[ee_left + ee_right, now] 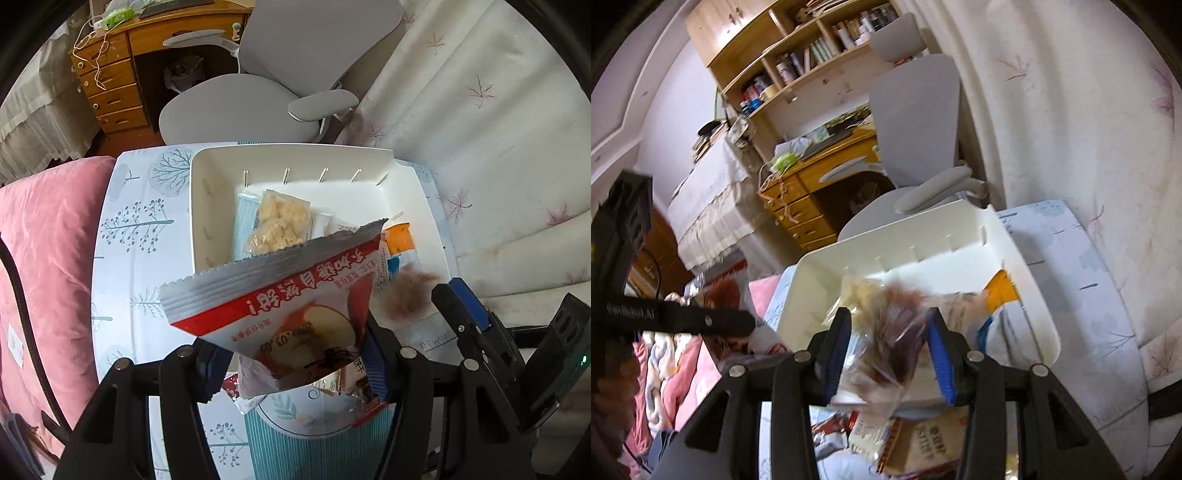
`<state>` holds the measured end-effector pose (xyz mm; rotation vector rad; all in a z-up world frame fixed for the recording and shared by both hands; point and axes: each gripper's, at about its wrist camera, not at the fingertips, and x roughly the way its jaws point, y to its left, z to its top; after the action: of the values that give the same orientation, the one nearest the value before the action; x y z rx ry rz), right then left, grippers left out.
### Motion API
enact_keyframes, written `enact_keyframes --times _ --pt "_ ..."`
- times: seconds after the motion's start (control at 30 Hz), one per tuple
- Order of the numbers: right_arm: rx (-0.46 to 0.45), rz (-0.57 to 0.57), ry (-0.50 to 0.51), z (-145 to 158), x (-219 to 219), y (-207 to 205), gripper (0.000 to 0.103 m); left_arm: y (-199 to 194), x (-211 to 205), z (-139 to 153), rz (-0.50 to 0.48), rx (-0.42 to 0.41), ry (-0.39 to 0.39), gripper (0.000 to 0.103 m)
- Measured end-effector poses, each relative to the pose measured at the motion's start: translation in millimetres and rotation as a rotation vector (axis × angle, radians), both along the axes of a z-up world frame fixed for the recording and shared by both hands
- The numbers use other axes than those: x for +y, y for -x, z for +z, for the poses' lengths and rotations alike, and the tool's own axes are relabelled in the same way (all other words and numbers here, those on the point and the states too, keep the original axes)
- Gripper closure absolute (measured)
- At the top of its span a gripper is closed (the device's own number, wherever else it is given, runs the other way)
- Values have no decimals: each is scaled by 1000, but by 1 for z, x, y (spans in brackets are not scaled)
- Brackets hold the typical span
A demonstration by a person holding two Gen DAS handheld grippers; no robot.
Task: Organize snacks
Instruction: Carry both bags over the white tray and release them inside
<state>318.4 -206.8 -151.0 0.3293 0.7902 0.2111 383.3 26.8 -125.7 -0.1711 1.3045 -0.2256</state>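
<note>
A white plastic bin [207,173] stands on a small table with a tree-print cloth [140,221]. Inside lie a clear pack of pale crumbly snack [279,223], a light blue pack [243,218] and an orange pack [399,236]. My left gripper [291,362] is shut on a red, silver and white snack bag [280,295], held above the bin's near edge. My right gripper [886,350] is shut on a clear bag of brown snack [894,325] over the bin [827,266]; it also shows in the left wrist view [406,291].
More snack packs [916,439] lie on the table in front of the bin, on a teal striped object [317,450]. A grey office chair [280,92] and wooden desk [110,74] stand behind. Pink bedding [44,240] is left, a white floral cover [498,147] right.
</note>
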Motion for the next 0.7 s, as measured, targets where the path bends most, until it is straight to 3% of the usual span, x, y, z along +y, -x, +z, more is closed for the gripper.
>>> enact_keyframes --times 0.07,0.27,0.7 --pt "33 -13 3 -3 -4 -4 37 2 -2 -1 -14 4 -3 39" --pt "65 -79 11 -2 -16 6 37 15 1 9 -25 -16 1 38" --pt "9 -160 133 51 0 78 37 78 24 48 -121 -39 76 38"
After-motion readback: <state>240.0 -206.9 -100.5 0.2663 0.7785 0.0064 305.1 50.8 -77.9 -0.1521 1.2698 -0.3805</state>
